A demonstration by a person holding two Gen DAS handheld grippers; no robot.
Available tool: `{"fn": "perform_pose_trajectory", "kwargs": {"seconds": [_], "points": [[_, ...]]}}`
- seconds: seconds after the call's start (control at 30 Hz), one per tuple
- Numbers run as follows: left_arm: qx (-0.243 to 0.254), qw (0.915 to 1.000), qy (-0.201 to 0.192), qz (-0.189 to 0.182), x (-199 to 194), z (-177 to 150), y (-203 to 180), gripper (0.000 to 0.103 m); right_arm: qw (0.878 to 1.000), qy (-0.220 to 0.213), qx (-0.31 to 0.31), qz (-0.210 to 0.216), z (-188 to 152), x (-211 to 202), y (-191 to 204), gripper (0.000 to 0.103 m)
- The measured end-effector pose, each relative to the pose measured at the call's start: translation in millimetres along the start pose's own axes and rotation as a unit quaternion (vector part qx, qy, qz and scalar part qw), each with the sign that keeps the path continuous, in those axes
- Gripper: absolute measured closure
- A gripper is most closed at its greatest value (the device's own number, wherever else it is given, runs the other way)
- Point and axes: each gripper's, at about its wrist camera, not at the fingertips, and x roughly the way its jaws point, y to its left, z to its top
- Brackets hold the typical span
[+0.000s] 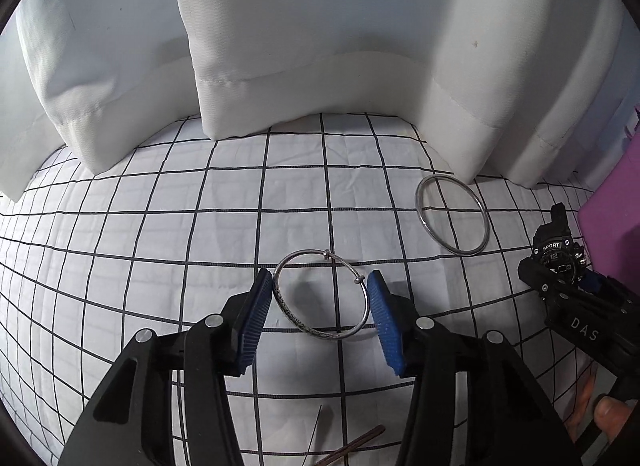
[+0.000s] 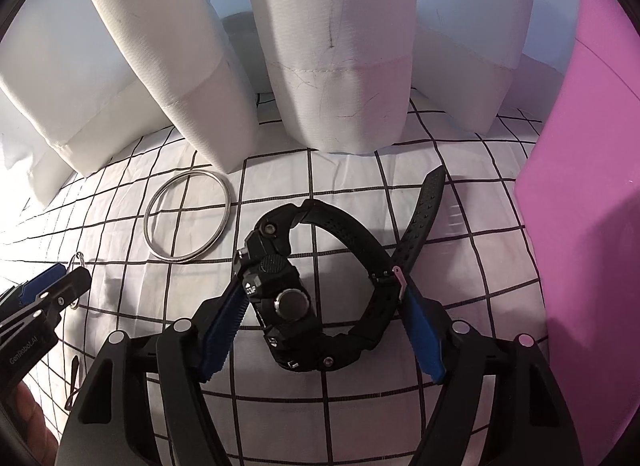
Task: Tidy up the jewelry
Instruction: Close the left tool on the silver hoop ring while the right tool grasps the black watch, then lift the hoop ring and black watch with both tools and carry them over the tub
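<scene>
In the left wrist view, a thin silver bangle with small beads [image 1: 322,294] sits between the blue pads of my left gripper [image 1: 320,298], which touch its two sides and hold it just above the checked cloth. A second plain silver bangle [image 1: 452,214] lies flat further right; it also shows in the right wrist view [image 2: 187,217]. In the right wrist view, my right gripper [image 2: 320,302] is closed on a black sport watch [image 2: 288,302], pads against the case and the strap buckle. The watch also shows in the left wrist view [image 1: 556,256].
A white cloth with a black grid [image 1: 200,234] covers the surface. White curtain folds [image 1: 304,45] hang along the back. A purple box [image 2: 584,193] stands at the right. A thin dark hairpin [image 2: 74,382] lies at the left, and brown sticks [image 1: 352,446] lie near the front edge.
</scene>
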Motion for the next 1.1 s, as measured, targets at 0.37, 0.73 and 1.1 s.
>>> {"fn": "perform_pose_trajectory", "kwargs": {"seconds": [0.37,0.73,1.1], "points": [[-0.005,0.9999,-0.004,-0.008,-30,-7,18,0.055,1.000,-0.004,-0.005,0.012,-26,-34,16,0.032],[-0.005,0.9993,-0.035,-0.015,-86,-17,25,0.055,0.999,-0.038,-0.028,0.027,-21,-98,22,0.032],[0.016,0.9957,-0.089,-0.023,-164,-11,19,0.055,0.994,-0.100,-0.037,0.035,-24,-195,27,0.032]]}}
